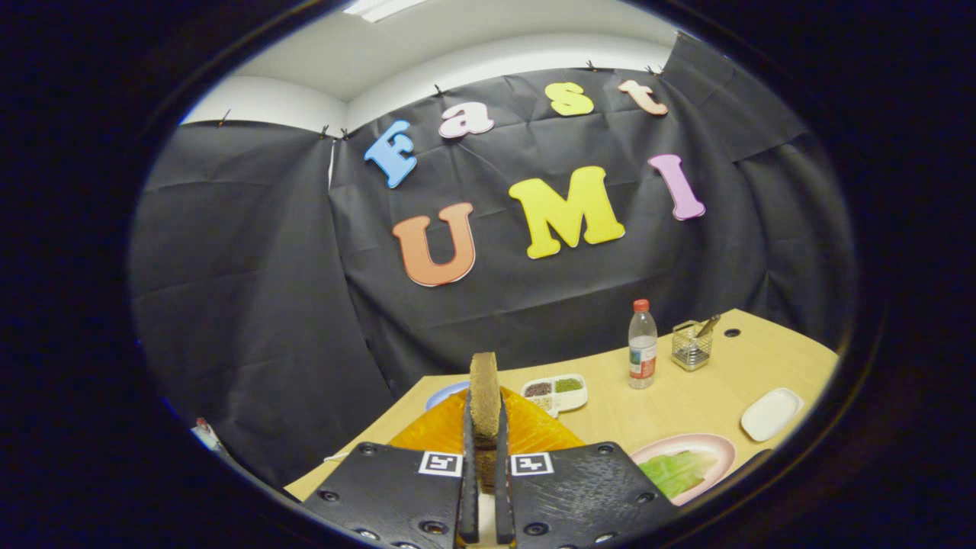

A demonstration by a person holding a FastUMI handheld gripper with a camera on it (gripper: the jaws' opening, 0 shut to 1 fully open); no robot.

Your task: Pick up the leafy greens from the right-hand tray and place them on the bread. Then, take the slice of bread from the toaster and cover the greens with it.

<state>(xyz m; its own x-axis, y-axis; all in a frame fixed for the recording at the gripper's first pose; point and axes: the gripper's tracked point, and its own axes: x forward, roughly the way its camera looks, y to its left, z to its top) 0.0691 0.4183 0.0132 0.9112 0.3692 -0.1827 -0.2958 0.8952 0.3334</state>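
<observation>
Gripper view: hand-held gripper (483,488) pinches upright bread slice (484,393), clear above the table (686,396).

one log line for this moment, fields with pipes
gripper shut on bread slice, held upright | orange toaster just beyond fingers | greens on pink plate

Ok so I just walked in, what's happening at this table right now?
A hand-held gripper is shut on a slice of bread, holding it upright on edge between its fingers, above an orange toaster. To the right of the fingers, leafy greens lie on a pink plate. Beyond them on the wooden table stand a divided dish of seasonings, a water bottle, a wire mesh holder and a small white dish.
</observation>
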